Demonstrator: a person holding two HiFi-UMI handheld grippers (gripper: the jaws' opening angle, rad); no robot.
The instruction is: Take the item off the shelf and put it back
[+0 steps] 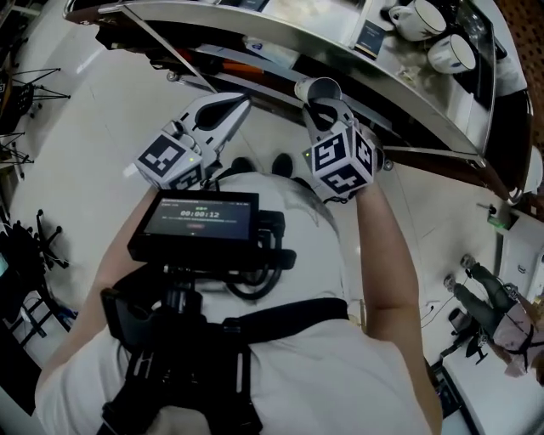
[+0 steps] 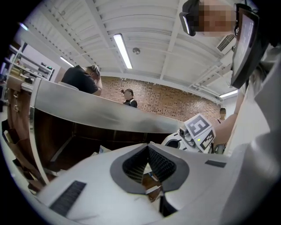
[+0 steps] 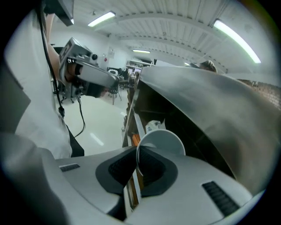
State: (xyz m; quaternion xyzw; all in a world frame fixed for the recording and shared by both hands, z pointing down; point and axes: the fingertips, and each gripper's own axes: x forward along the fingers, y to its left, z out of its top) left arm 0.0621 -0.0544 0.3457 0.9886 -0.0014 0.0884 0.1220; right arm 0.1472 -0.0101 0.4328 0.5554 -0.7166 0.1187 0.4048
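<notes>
Nearest the head camera, a monitor (image 1: 200, 217) sat on the person's chest rig. Just beyond it, the left hand-held gripper (image 1: 238, 104) pointed toward the shelf (image 1: 280, 34). Its own view showed the jaws brought together at the tips with nothing between them (image 2: 148, 147).

Beside it, the right hand-held gripper (image 1: 327, 115) angled downward, its jaws closed on the wall of a white cup (image 1: 319, 89). One pad was inside the rim and the other outside (image 3: 137, 151). The cup (image 3: 160, 140) was tilted, with its mouth turned toward that gripper's camera. It was off the shelf, held in the air close in front of the shelf's open side, below the edge of the steel top.

Behind the cup, the lower level of the shelf held an orange item (image 3: 135, 139) and a white package (image 3: 153, 126). Further back, two more white cups (image 1: 421, 17) (image 1: 450, 53) stood on the steel top.

Beyond the shelf, the left gripper view showed two people (image 2: 83, 79) (image 2: 128, 97) in front of a brick wall (image 2: 175, 101).
</notes>
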